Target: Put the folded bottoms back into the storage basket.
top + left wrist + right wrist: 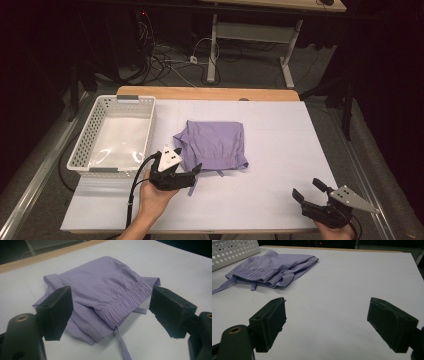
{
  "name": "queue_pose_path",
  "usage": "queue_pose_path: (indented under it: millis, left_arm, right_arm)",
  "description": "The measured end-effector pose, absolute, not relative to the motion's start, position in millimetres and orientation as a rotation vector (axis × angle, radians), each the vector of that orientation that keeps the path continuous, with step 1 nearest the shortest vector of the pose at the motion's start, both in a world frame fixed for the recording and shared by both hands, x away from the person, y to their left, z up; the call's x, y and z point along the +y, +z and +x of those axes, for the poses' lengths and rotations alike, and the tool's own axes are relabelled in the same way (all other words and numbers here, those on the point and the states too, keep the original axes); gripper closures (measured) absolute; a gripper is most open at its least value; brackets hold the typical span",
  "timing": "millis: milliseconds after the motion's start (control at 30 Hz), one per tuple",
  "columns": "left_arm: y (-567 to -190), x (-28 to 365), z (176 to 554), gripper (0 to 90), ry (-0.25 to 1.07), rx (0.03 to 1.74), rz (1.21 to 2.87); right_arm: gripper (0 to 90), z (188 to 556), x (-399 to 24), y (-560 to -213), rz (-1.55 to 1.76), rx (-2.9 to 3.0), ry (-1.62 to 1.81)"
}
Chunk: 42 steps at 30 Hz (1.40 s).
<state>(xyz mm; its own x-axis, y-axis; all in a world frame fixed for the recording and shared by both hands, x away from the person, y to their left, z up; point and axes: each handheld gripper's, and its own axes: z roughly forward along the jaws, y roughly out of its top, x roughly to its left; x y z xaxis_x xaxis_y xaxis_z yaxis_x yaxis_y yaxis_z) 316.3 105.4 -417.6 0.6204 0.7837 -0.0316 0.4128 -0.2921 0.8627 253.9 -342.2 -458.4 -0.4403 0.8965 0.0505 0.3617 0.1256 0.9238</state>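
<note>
Lilac folded shorts point(105, 287), gathered waistband, loose drawstring, both grippers' fingers point(57, 312) spread, gripping nothing

The folded shorts point(215, 145) lie in the middle of the counter point(280, 150). The basket point(85, 145) sits at the counter's left edge, just beside them. The left tool point(192, 176) is at their near edge. The right tool point(309, 192) is by the near right corner, well apart.
</note>
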Motion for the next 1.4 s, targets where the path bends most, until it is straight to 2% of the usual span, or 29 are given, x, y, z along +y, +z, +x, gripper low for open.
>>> queue_pose_path:
  millis: [633,867,1000,1067,1300,1400]
  left_arm:
    - [-415,80,390,10.9,0.434,1.131,2.063]
    - [-422,78,421,10.9,0.368,1.241,2.08]
    - [-426,76,434,10.8,0.387,1.289,2.115]
    - [-429,75,445,5.9,0.403,1.31,2.138]
    - [-443,80,467,5.3,0.395,1.386,2.156]
    - [-452,84,475,0.0,0.375,1.427,2.15]
  right_arm:
    - [16.3,254,-342,-458,1.206,1.872,1.304]
    - [16.4,254,-343,-459,1.217,1.876,1.309]
    - [16.4,255,-343,-459,1.21,1.884,1.308]
    - [16.4,255,-343,-459,1.209,1.882,1.31]
    - [16.4,255,-343,-459,1.213,1.882,1.313]
    - [16.4,255,-343,-459,1.214,1.882,1.315]
